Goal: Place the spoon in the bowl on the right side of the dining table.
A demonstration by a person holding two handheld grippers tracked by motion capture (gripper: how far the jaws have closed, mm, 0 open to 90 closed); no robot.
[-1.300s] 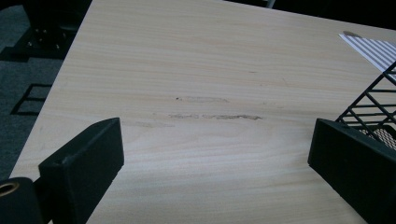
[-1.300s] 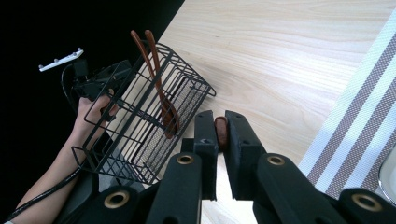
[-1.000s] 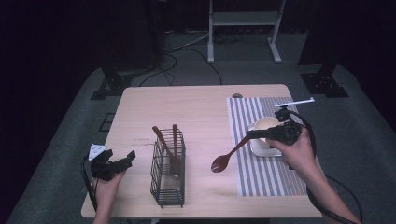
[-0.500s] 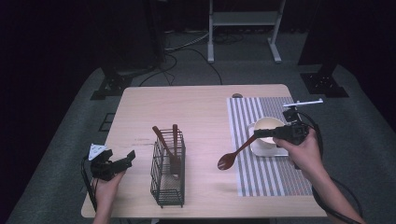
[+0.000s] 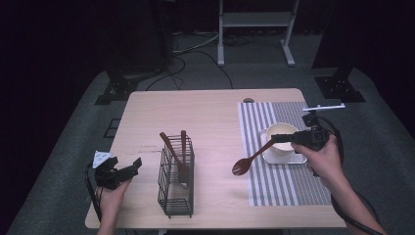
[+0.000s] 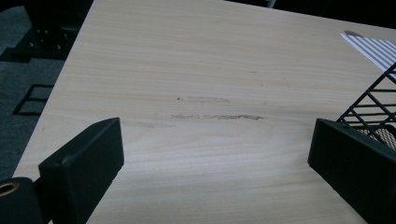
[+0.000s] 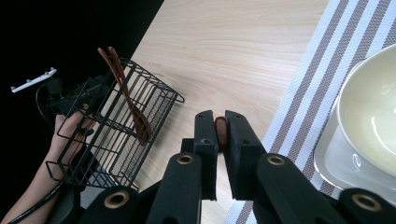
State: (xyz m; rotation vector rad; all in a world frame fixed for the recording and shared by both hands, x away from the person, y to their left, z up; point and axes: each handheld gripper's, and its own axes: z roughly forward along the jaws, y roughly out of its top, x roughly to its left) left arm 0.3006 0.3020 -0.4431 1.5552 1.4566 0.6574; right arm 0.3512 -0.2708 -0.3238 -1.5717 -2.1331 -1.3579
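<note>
The wooden spoon (image 5: 250,157) is dark reddish-brown, with a slim straight handle and a rounded oval bowl end; in the high view it slants from right of centre down toward the middle of the frame, its bowl end over the bare table (image 5: 215,117) just left of the striped placemat (image 5: 279,183) and its handle running up to the right gripper (image 5: 292,138). That gripper's jaws are clamped tight on the handle; the right gripper view shows the brown handle end pinched between the two black pads at lower centre. At right of centre in the high view a cream bowl (image 5: 281,137) sits on a pale square plate (image 5: 293,158) on the placemat; nothing can be seen inside the bowl. Left of centre stands a black wire basket (image 5: 175,188), upright, with two more brown wooden utensils (image 5: 177,152) leaning in it. At lower left the left gripper (image 5: 128,169) rests by the table edge, its jaws spread wide with nothing between them.
</note>
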